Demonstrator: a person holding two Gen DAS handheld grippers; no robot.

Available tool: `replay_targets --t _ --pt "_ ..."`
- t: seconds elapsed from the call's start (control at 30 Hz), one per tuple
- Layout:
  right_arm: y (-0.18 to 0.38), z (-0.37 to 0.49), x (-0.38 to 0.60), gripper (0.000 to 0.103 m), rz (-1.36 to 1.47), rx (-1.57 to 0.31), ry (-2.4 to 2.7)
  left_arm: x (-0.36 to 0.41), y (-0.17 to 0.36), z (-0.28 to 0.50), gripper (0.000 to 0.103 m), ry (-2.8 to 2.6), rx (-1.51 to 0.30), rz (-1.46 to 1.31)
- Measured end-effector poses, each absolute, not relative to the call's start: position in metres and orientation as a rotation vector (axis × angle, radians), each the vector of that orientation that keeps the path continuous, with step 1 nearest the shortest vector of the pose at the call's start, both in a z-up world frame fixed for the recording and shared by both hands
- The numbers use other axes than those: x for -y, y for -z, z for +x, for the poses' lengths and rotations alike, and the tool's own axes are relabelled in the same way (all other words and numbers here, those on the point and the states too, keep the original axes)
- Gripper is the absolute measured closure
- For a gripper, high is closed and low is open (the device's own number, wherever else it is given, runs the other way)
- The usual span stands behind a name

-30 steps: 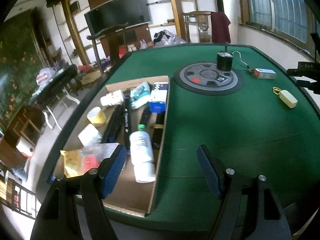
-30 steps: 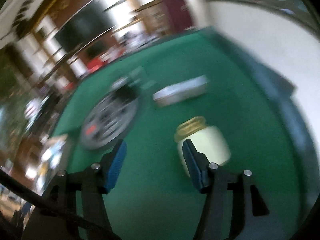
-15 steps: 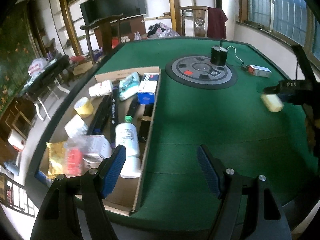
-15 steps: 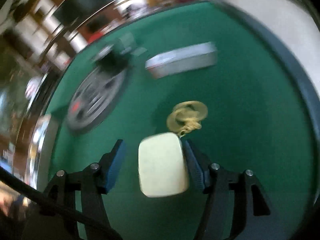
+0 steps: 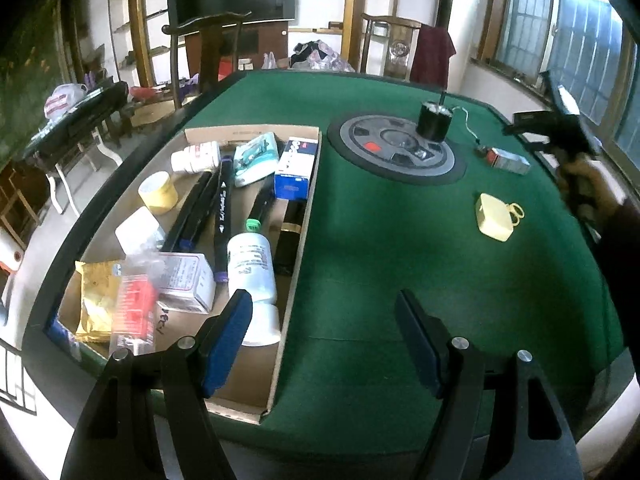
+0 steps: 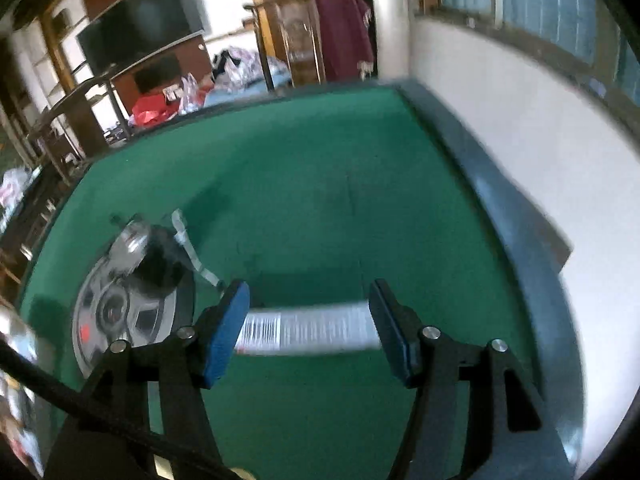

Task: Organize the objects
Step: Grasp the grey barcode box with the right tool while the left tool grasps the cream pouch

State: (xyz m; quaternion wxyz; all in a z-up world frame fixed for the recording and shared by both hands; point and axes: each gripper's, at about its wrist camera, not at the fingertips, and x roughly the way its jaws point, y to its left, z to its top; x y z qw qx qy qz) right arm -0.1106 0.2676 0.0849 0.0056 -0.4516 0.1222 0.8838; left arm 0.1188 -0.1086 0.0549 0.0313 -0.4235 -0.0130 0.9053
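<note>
The right tongs [image 6: 308, 324] stand apart over the green table [image 6: 320, 184], a small silver box [image 6: 308, 330] lying between their pads (contact unclear in the blur). The left tongs [image 5: 324, 340] gape empty, the cardboard box [image 5: 276, 384] beneath their left pad.

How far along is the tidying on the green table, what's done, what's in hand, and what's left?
Mostly done: the cardboard box already holds bottles, markers, tape and packets. In hand: the right gripper is open around the small silver box, not yet gripping it. Left on the felt: that box, the cream case with yellow loop and the black cylinder on the round disc. The left gripper is open and empty.
</note>
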Motion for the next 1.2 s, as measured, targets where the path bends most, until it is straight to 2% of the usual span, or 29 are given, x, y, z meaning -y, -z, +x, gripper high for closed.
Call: replay_targets --t 0.13,0.23,0.3,0.47,0.53,0.63,0.73,0.8,0.83,0.87,1.2 --pt "-0.060 -0.131 -0.271 0.042 -1.661 -0.479 -2.739 0.108 -0.055 0.117 0.035 -2.757 0.051 -1.298" --pt "-0.058 -0.115 -0.266 0.042 -1.804 -0.464 -2.782 0.105 -0.053 0.112 0.035 -2.726 0.078 -1.291" --pt "-0.059 -0.097 -0.262 0.042 -1.932 -0.537 -2.814 0.101 -0.053 0.107 0.035 -2.705 0.086 -1.283" --pt "-0.073 -0.060 -0.254 0.042 -1.919 -0.465 -2.902 0.084 -0.048 0.097 0.035 -2.617 0.127 -1.298" --pt "-0.075 -0.049 -0.245 0.042 -1.899 -0.373 -2.942 0.077 -0.046 0.094 0.035 -2.575 0.141 -1.305" --pt "-0.069 -0.045 -0.223 0.040 -1.895 -0.102 -2.959 0.067 -0.046 0.093 0.035 -2.546 0.131 -1.304" --pt "-0.055 -0.043 -0.210 0.040 -1.878 0.058 -2.918 0.059 -0.048 0.093 0.035 -2.534 0.122 -1.302" --pt "-0.055 -0.041 -0.212 0.046 -1.834 0.074 -2.906 0.053 -0.053 0.091 0.035 -2.531 0.123 -1.287" --pt "-0.057 -0.040 -0.214 0.069 -1.823 0.069 -2.888 0.051 -0.055 0.089 0.035 -2.533 0.118 -1.278" --pt "-0.057 -0.038 -0.215 0.079 -1.813 0.061 -2.870 0.047 -0.057 0.087 0.035 -2.536 0.110 -1.268" --pt "-0.058 0.020 -0.255 0.079 -1.687 -0.263 -2.856 -0.033 -0.042 0.033 0.035 -2.453 -0.025 -1.245"
